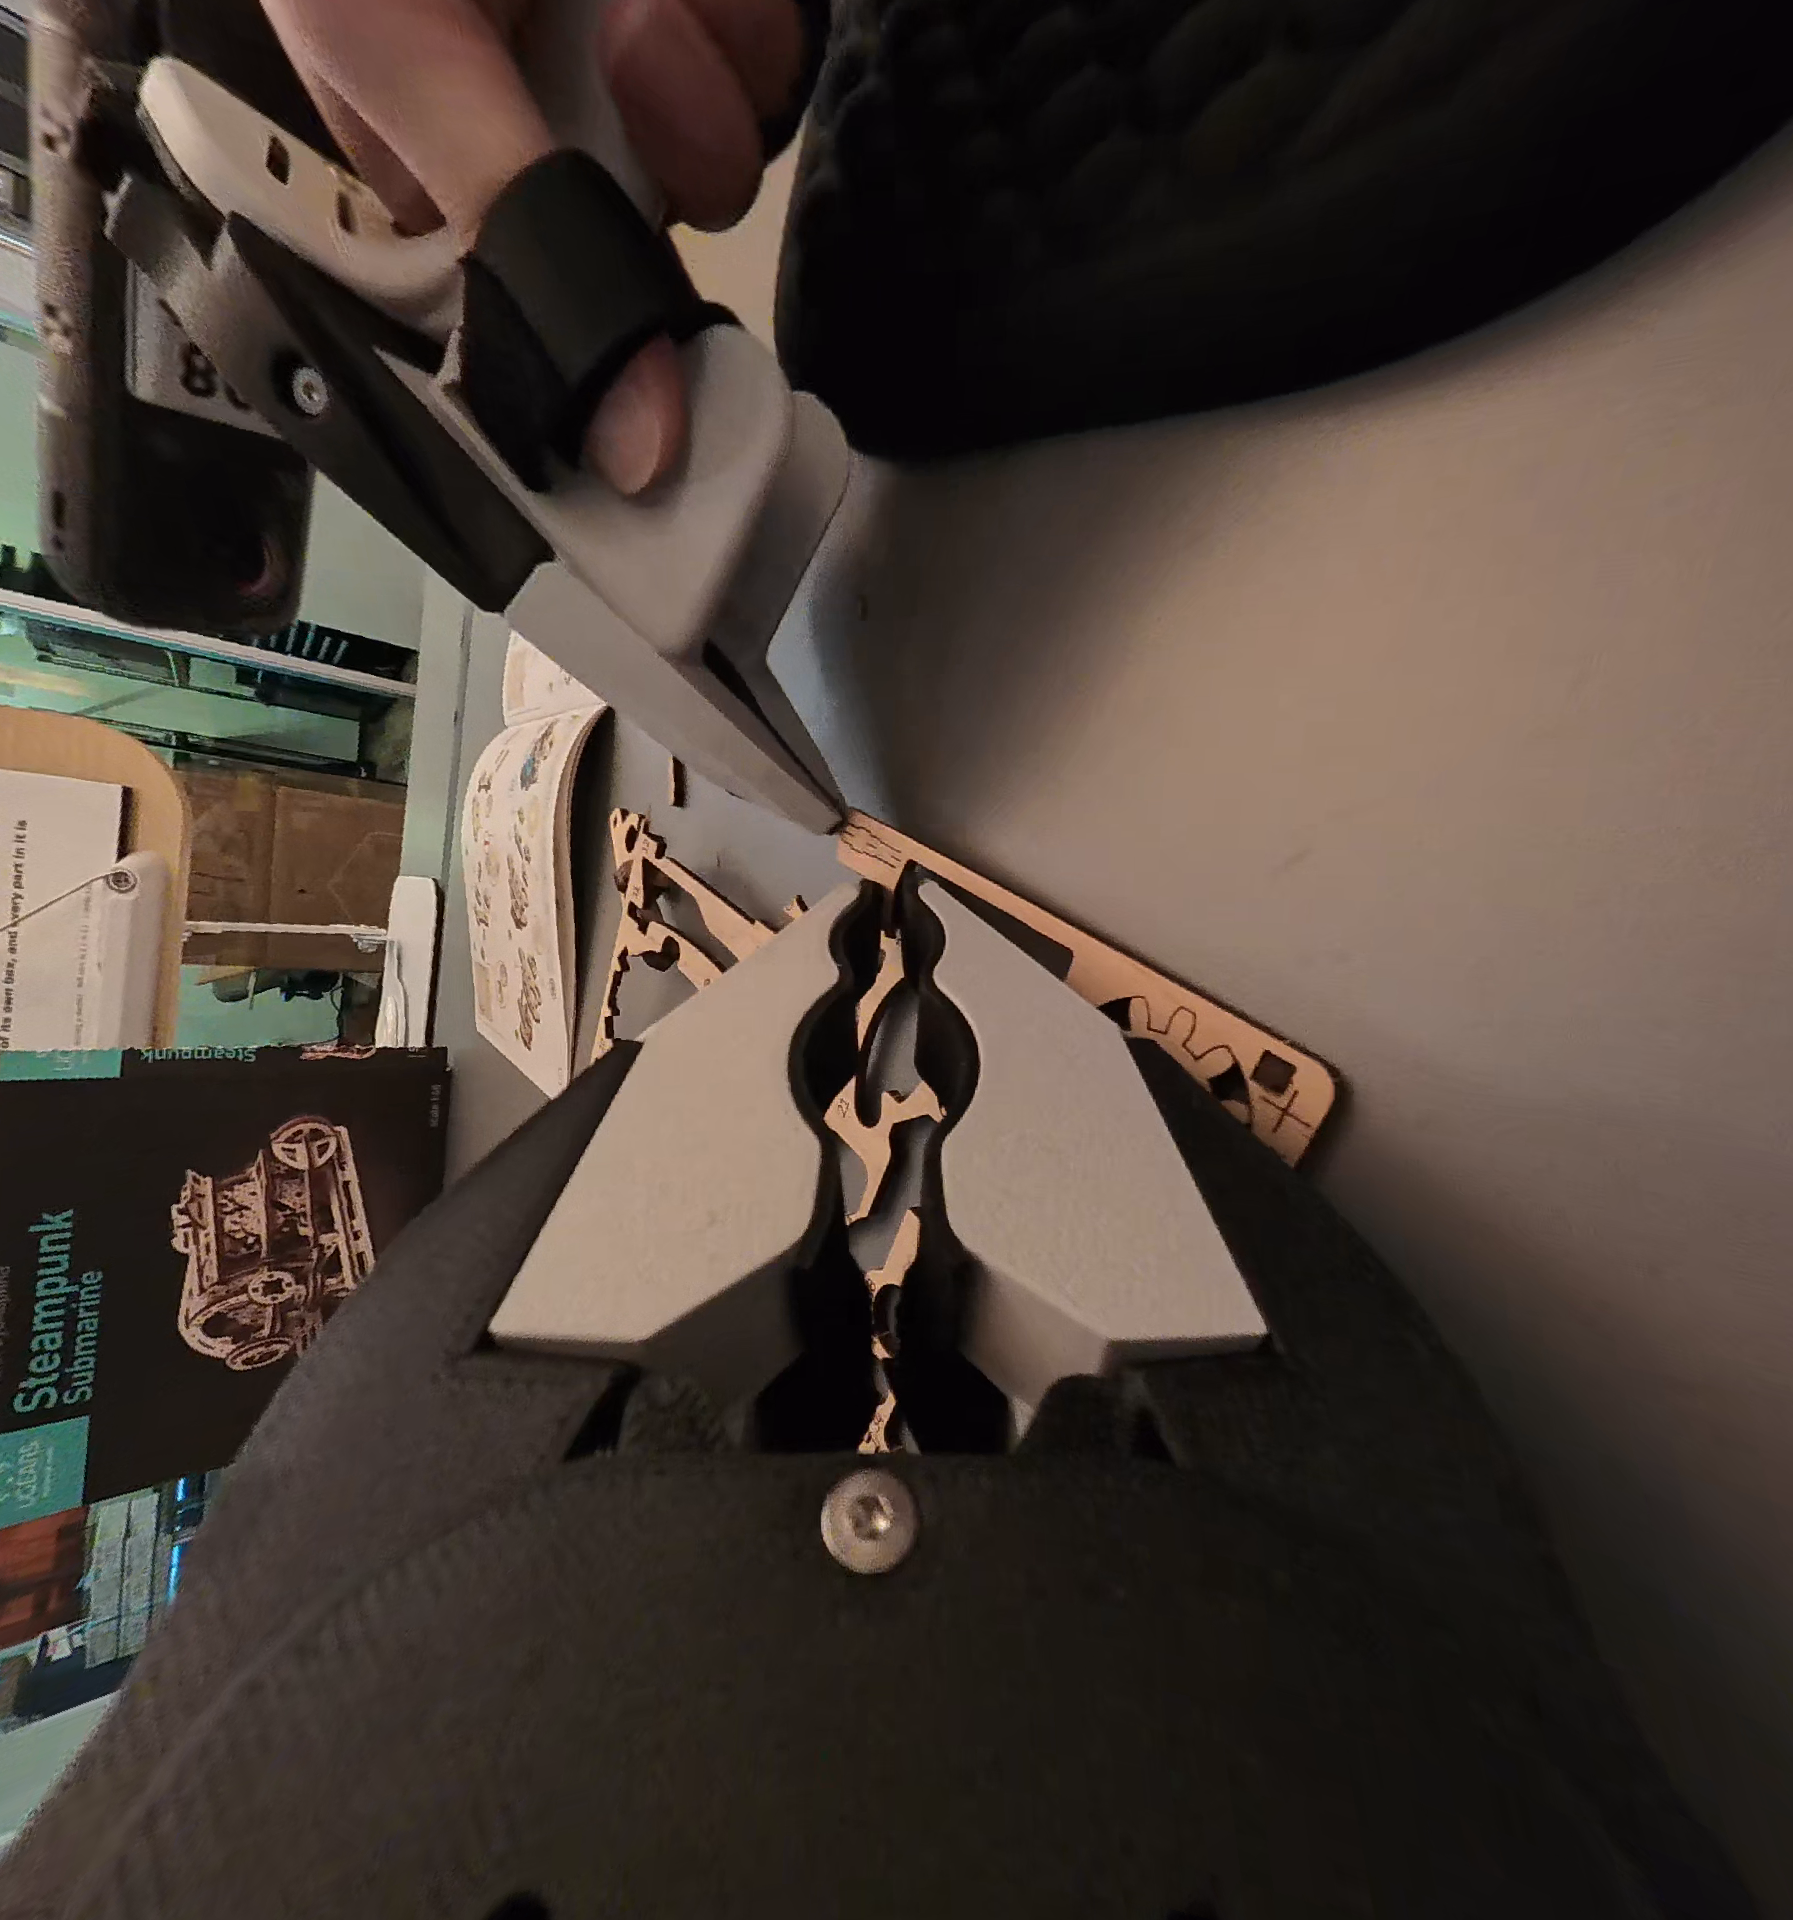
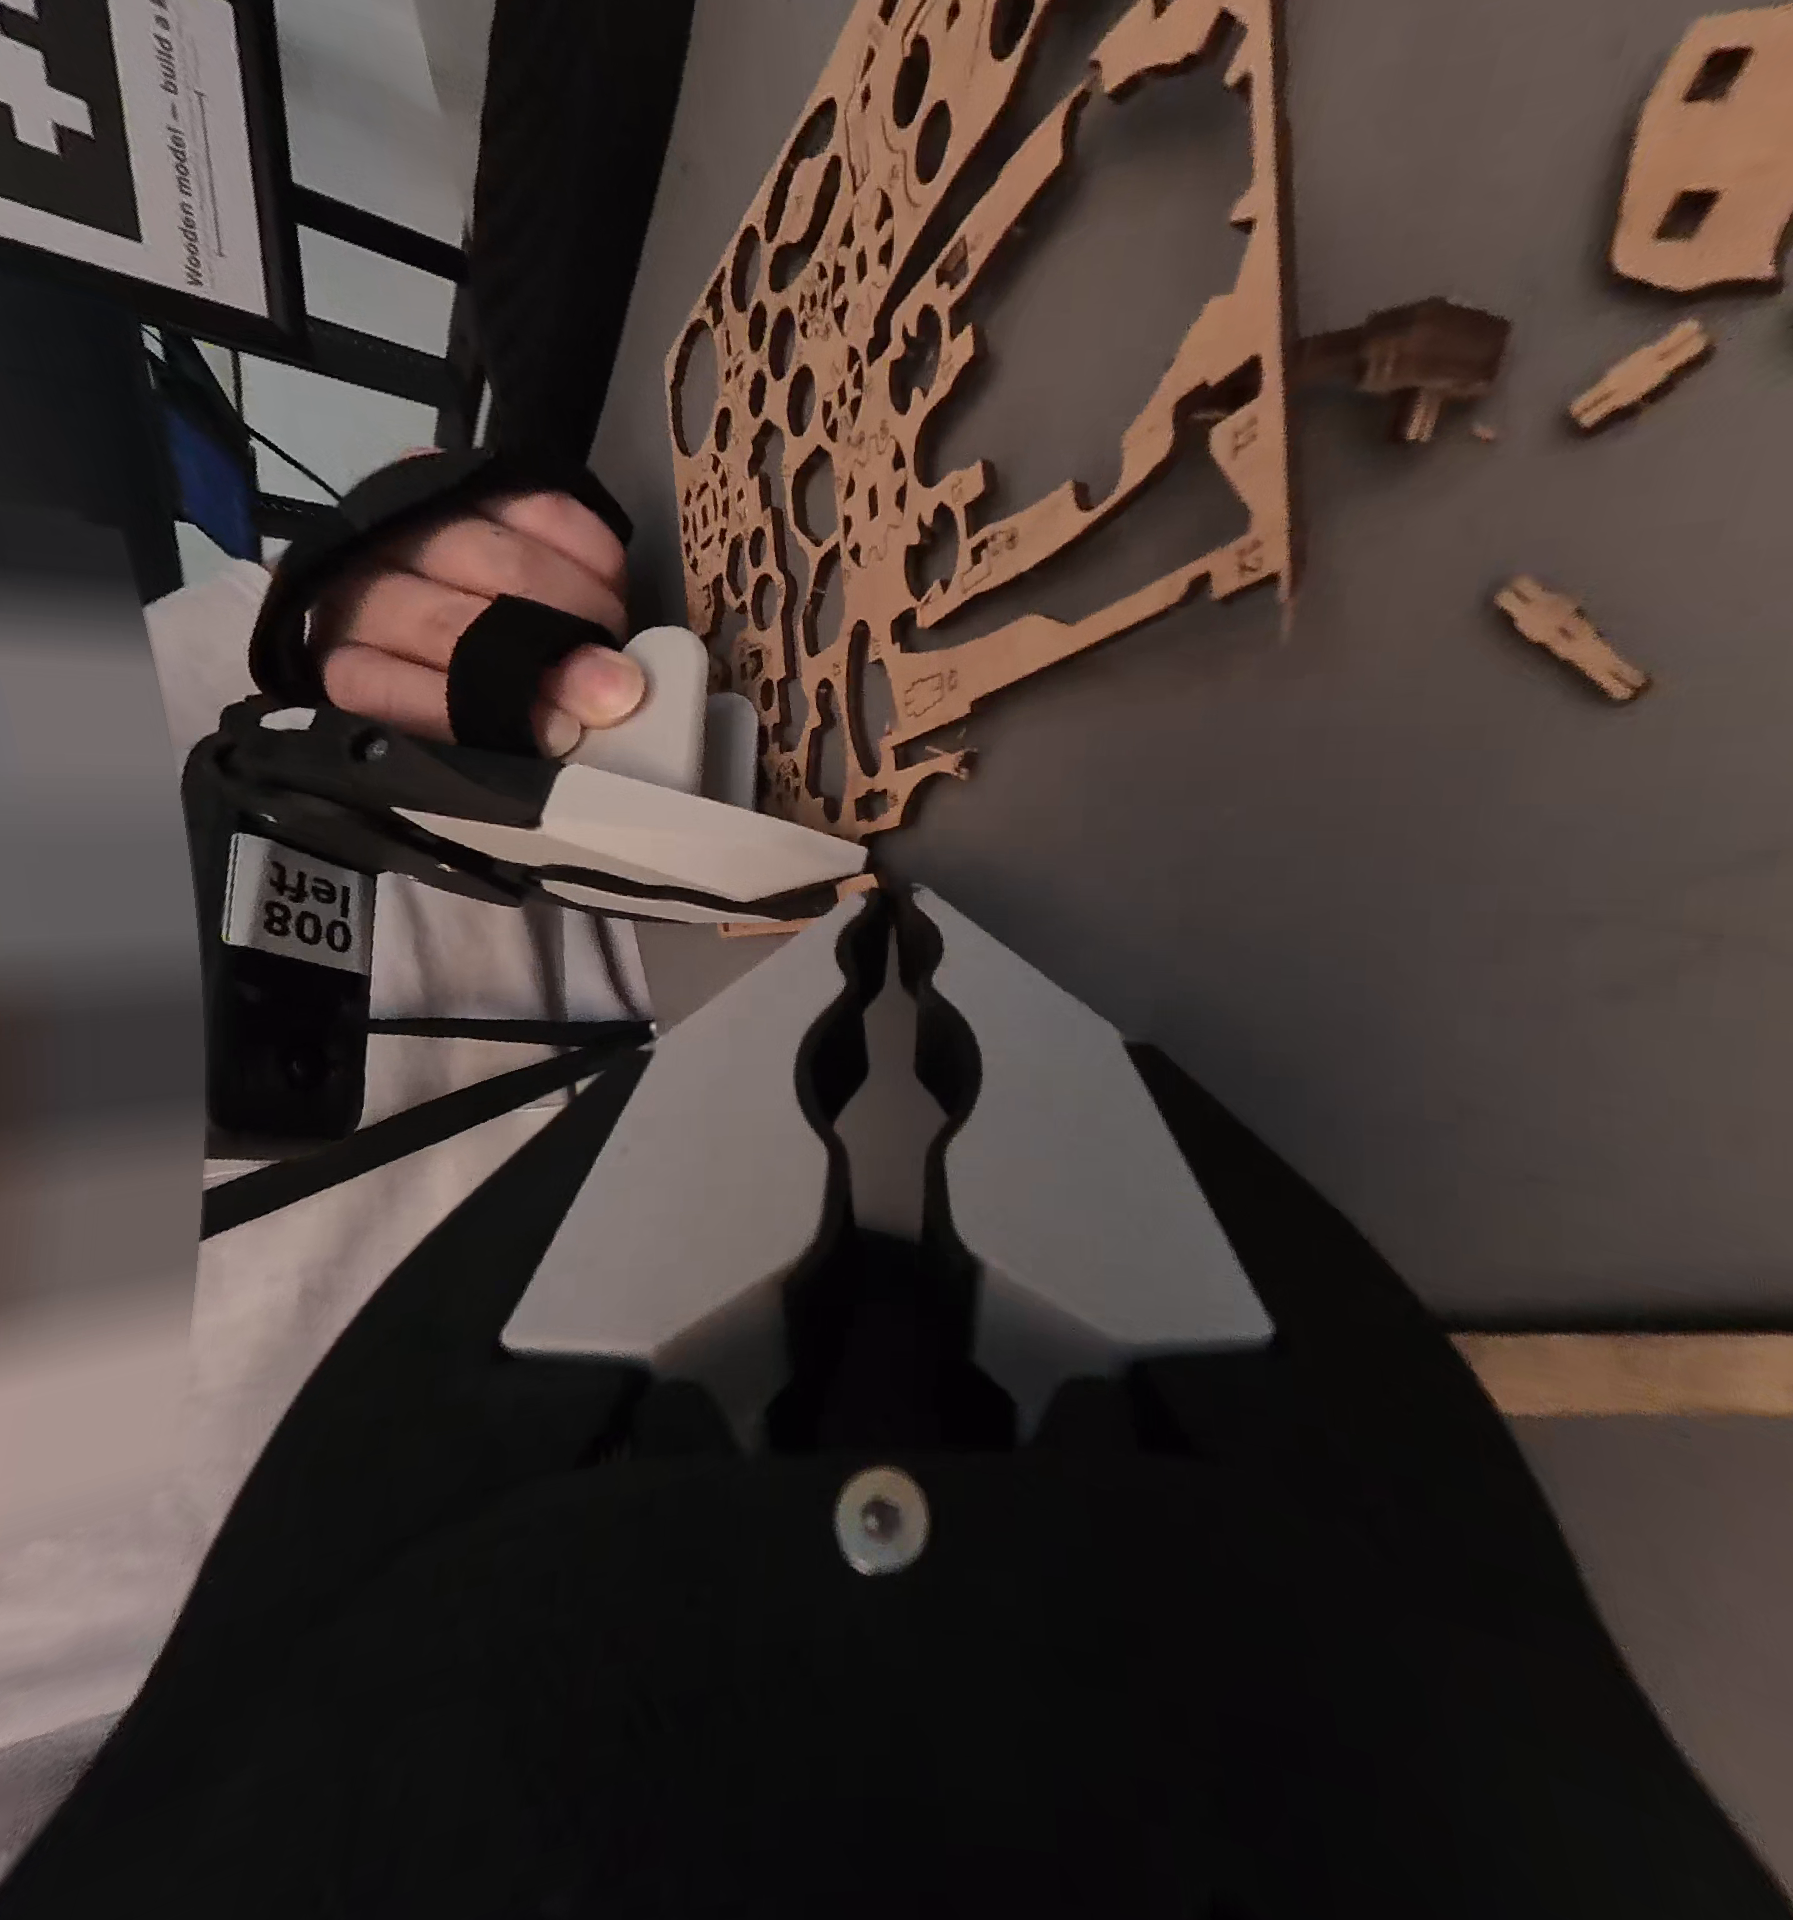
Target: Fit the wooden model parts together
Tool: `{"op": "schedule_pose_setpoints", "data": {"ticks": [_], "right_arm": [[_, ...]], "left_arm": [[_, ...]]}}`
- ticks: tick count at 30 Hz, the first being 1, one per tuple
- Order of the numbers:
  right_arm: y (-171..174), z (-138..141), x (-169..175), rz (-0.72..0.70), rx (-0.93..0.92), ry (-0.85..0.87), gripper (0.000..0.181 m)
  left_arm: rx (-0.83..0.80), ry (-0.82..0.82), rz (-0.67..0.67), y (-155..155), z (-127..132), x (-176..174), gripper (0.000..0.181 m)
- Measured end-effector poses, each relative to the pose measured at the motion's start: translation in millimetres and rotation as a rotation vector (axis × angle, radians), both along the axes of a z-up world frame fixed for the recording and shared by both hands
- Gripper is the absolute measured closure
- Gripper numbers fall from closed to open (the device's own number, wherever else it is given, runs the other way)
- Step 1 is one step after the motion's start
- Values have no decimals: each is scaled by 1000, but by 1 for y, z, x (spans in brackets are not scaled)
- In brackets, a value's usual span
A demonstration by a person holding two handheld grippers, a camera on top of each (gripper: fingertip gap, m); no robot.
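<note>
My left gripper (image 1: 897, 894) is shut on a thin wooden panel (image 1: 1183, 1029) with cut-outs. The panel runs between its fingers and sticks out to the right above the grey table (image 1: 1443, 675). My right gripper (image 1: 832, 821) comes in from the upper left, and its closed tips pinch the panel's far corner. In the right wrist view my right gripper (image 2: 894, 909) is closed at the tips. The left gripper (image 2: 850, 878) meets it from the left, with the panel (image 2: 767, 920) seen edge-on between them.
A large punched-out wooden sheet (image 2: 1079, 468) lies on the table beyond the grippers. Loose wooden parts (image 2: 1572, 636) and a small dark sub-assembly (image 2: 1411, 348) lie to its right. An open instruction booklet (image 1: 523, 883), another wooden sheet (image 1: 663, 935) and the dark kit box (image 1: 206, 1247) sit at the left. Less than 4 cm separates the two grippers' tips.
</note>
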State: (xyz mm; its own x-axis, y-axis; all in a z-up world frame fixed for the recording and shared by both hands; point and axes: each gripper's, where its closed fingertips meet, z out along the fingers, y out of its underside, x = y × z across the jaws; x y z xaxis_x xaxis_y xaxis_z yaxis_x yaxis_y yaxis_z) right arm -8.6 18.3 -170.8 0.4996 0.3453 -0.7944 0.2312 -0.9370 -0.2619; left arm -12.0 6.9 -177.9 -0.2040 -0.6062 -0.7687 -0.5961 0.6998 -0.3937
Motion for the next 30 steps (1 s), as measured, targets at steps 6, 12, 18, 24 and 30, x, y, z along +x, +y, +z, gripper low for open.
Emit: {"op": "schedule_pose_setpoints", "data": {"ticks": [6, 12, 18, 24, 30], "right_arm": [[-2, 1, 1, 28, -24, -61, 178], [-1, -1, 2, 90, 58, -204, 178], [-8, -6, -6, 131, 59, -261, 170], [-6, -4, -4, 47, 19, -220, 169], [7, 13, 0, -199, -35, -20, 177]], "left_arm": [[10, -11, -7, 0, 2, 1, 180], [10, -11, -3, 0, 2, 1, 180], [6, -10, 0, 0, 1, 1, 180], [16, -17, 1, 1, 2, 1, 180], [69, -62, 37, 8, 12, 1, 180]]}}
